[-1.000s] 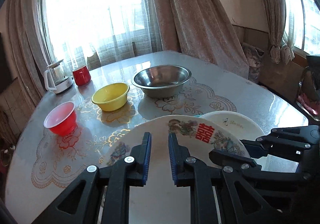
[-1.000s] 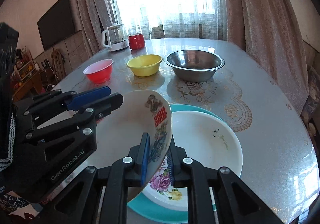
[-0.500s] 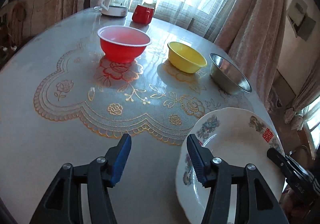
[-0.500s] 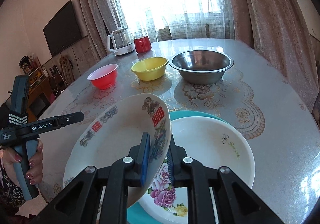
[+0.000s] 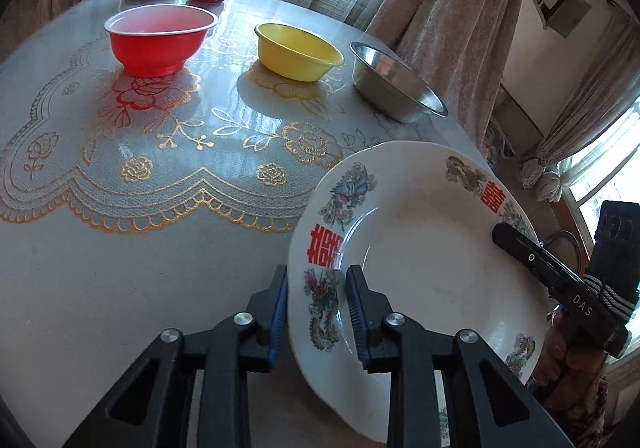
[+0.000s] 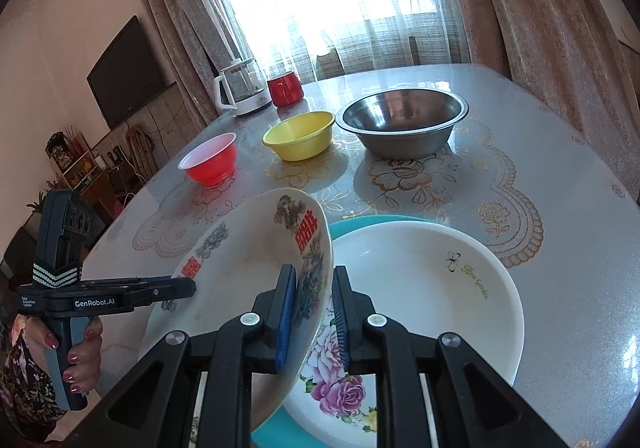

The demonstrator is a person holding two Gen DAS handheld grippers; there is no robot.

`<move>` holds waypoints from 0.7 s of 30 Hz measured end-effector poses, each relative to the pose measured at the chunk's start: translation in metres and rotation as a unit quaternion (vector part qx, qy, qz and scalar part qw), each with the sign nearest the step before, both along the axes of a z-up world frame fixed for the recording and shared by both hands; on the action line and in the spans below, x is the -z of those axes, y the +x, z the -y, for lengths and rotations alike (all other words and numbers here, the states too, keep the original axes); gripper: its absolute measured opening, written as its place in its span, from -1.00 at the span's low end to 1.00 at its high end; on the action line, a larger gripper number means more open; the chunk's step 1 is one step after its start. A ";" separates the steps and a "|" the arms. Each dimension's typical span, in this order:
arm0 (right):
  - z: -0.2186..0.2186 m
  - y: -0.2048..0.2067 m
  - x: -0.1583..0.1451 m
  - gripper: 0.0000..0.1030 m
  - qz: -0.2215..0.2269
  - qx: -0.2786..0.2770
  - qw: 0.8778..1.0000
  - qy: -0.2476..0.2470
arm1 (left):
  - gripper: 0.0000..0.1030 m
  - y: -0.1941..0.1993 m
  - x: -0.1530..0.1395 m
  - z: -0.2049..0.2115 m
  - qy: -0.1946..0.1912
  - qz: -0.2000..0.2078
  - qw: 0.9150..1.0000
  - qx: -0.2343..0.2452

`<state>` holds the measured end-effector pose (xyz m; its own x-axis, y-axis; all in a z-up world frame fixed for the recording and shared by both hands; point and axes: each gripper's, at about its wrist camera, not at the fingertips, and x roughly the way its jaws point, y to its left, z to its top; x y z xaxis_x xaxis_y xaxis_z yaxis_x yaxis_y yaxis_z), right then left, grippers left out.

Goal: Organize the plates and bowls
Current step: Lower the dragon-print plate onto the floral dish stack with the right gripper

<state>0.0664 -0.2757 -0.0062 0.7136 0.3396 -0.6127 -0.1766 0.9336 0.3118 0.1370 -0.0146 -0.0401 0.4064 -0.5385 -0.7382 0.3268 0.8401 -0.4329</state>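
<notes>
The decorated plate (image 6: 248, 280) hangs tilted above the table (image 5: 100, 268), beside the white plate (image 6: 424, 288) stacked on a teal one (image 6: 344, 226). It looks stiff, glazed, slippery and breakable, so grip the rim. The right gripper (image 6: 314, 312) clamps its three-o'clock edge; the left gripper (image 5: 316, 312) is closing around the nine-o'clock edge. Only the right view shows the stack.

- The round table (image 6: 560, 175), under a glossy cover with gold lace-pattern flowers, carries everything.
- Far edge: a white kettle (image 6: 242, 89) beside a red mug (image 6: 285, 88).
- Middle row: red bowl (image 6: 210, 159), yellow bowl (image 6: 300, 135), steel bowl (image 6: 402, 123).
- Near edge: a teal plate (image 6: 344, 226) under white plates.
</notes>
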 end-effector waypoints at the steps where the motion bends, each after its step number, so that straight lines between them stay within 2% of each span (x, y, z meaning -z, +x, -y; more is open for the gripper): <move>1: -0.001 0.001 0.001 -0.68 -0.002 0.001 1.000 0.000 | -0.47 0.000 0.000 0.000 -0.006 -0.005 1.000 -0.005; 3: -0.003 0.002 0.003 -0.78 -0.011 -0.006 1.000 0.010 | -0.50 0.000 -0.002 -0.002 -0.019 -0.012 1.000 -0.016; 5: -0.005 0.003 0.004 -0.78 -0.016 0.001 1.000 0.007 | -0.50 -0.002 -0.008 0.000 -0.010 0.001 1.000 -0.024; 8: 0.009 0.005 0.009 -0.78 -0.037 0.010 0.998 0.056 | -0.50 -0.005 -0.023 0.004 -0.014 0.017 0.999 -0.024; 11: 0.020 0.000 0.005 -0.78 -0.035 0.018 0.996 0.080 | -0.50 -0.005 -0.041 0.014 -0.008 0.036 0.999 -0.016; 15: 0.042 -0.006 -0.005 -0.77 -0.019 0.046 0.995 0.091 | -0.50 0.004 -0.054 0.040 -0.013 0.044 0.999 0.001; 21: 0.090 -0.009 0.006 -0.76 -0.021 0.101 0.987 0.123 | -0.50 0.022 -0.053 0.092 -0.007 0.032 0.999 0.027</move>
